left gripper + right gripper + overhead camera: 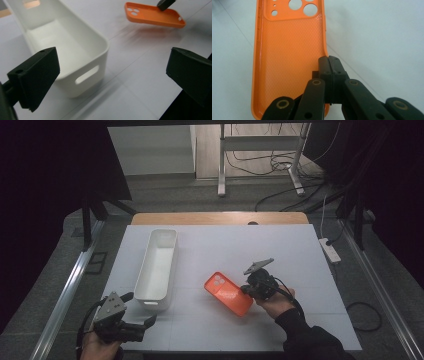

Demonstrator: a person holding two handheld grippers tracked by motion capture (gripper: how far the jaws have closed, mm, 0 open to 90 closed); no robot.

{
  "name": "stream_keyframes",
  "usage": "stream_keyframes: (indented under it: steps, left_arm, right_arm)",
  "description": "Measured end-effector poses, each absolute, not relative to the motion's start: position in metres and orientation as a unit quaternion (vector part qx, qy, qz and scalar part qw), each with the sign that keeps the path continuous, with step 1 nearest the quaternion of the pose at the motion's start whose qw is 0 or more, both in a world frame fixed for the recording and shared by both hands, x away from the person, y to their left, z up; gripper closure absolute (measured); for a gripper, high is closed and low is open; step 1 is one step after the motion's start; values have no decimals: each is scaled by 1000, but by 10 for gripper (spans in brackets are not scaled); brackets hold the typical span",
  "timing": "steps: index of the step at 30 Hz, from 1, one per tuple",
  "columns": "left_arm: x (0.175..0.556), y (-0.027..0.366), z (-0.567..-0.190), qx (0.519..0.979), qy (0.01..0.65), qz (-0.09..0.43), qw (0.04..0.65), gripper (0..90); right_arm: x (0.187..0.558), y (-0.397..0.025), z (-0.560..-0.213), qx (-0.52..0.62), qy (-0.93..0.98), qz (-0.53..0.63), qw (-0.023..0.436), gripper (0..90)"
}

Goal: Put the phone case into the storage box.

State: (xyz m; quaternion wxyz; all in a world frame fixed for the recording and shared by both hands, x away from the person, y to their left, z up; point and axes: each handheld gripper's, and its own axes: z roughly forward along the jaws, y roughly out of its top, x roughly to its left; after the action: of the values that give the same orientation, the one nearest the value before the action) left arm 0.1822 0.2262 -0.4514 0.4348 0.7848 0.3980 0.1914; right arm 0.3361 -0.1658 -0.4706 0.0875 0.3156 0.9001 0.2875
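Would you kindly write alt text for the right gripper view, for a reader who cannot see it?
The right gripper, its two black jaws pressed together, pinches the side wall of an orange plastic phone case lying open side up. The case has round camera holes at its far end and rests against the white table surface.

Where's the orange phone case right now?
In the high view the orange phone case sits mid-table, right of the white bin, its edge pinched by the right gripper.
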Motion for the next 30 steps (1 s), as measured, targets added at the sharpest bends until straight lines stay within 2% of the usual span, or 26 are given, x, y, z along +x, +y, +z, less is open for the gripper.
stream_keyframes:
  steps: [12,18,30]
  left_arm:
    - [200,191,-445,793,384,151,447,2]
    - [218,173,-443,796,380,117,457,1]
    - [252,145,-444,803,368,81,462,1]
  right_arm:
    - [324,-169,-447,308,880,341,118,896]
    - [321,-170,-441,308,874,355,126,896]
    - [320,-179,-432,314,860,376,143,896]
